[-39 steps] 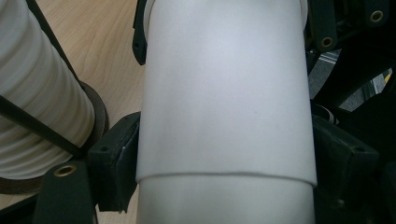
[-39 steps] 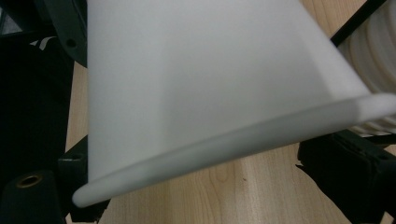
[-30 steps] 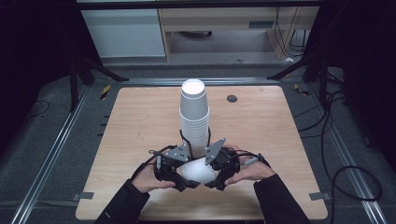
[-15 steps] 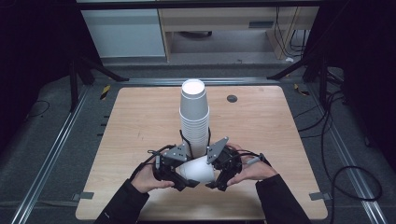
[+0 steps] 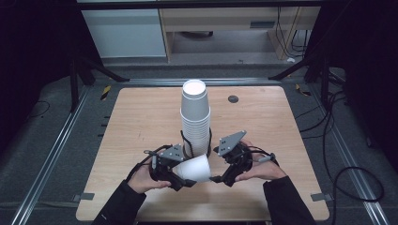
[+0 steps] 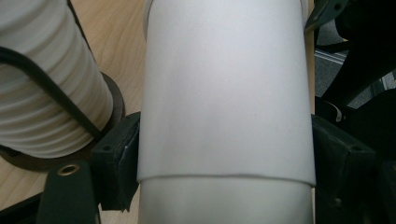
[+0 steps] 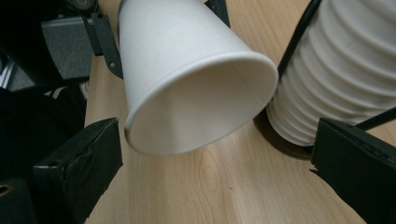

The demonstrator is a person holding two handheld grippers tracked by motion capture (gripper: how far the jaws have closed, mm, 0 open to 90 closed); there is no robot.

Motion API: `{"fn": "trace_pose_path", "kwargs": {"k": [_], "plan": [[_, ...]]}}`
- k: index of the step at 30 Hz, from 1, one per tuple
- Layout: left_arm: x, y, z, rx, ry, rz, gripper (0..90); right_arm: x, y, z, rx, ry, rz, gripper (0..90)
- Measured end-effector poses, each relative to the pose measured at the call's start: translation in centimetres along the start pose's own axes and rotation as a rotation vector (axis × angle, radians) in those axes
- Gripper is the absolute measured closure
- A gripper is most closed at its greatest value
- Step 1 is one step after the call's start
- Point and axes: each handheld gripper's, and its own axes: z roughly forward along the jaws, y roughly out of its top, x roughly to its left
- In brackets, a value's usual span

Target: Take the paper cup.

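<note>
Right gripper view: right tool (image 7: 215,172) gapes, cup's (image 7: 187,74) open mouth | left tool (image 6: 224,163) clamps cup wall

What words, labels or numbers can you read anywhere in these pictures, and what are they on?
None can be read.
The single white cup held in the left gripper is plain, with no print.
The cup stack shows only blank white rims.
The wooden table bears no label.
The right gripper shows no marking either.
</note>
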Motion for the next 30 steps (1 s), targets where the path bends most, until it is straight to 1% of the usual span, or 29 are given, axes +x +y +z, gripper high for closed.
{"fn": "trace_pose_path", "kwargs": {"k": [3,4,7,10,14,16,18,19,21,22,23,24,25,28,30], "plan": [[0.1,-0.3,-0.4,-0.015,0.004,-0.007,20.9,0.0,-0.3,-0.6,-0.034,-0.012,0.009,2.2],[0.1,-0.5,-0.5,-0.018,0.006,-0.011,20.9,0.0,-0.4,-0.9,-0.045,-0.023,0.017,2.2],[0.2,-1.0,-0.9,-0.040,0.011,-0.022,20.8,0.0,-1.0,-1.6,-0.080,-0.032,0.033,2.1],[0.3,-1.4,-1.2,-0.058,0.018,-0.029,20.7,0.1,-1.6,-2.0,-0.097,-0.036,0.058,2.1],[0.5,-1.6,-1.5,-0.081,0.013,-0.037,20.7,0.2,-2.3,-2.4,-0.109,-0.052,0.081,2.2],[0.5,-1.6,-1.6,-0.088,0.013,-0.038,20.7,0.4,-2.6,-2.5,-0.128,-0.055,0.085,2.5],[0.6,-1.6,-1.6,-0.094,0.014,-0.036,20.7,0.5,-3.1,-2.5,-0.150,-0.075,0.097,3.4],[0.6,-1.6,-1.6,-0.105,0.010,-0.042,20.7,0.5,-3.3,-2.5,-0.158,-0.082,0.106,3.7],[0.6,-1.5,-1.6,-0.119,0.014,-0.040,20.7,0.6,-3.7,-2.5,-0.176,-0.099,0.119,3.9],[0.6,-1.5,-1.6,-0.119,0.014,-0.040,20.7,0.6,-3.7,-2.5,-0.176,-0.099,0.119,3.9],[0.7,-1.5,-1.6,-0.131,0.012,-0.042,20.7,0.6,-4.2,-2.5,-0.200,-0.092,0.137,4.5],[0.7,-1.5,-1.6,-0.131,0.012,-0.042,20.6,0.6,-4.2,-2.5,-0.200,-0.092,0.137,4.5],[0.7,-1.4,-1.5,-0.136,0.010,-0.040,20.7,0.6,-4.4,-2.5,-0.202,-0.102,0.150,4.5],[0.6,-1.4,-1.3,-0.138,0.006,-0.035,20.6,0.6,-4.7,-2.5,-0.238,-0.089,0.173,4.4],[0.6,-1.3,-1.2,-0.137,0.003,-0.031,20.6,0.7,-4.8,-2.5,-0.239,-0.088,0.177,4.2]]}}
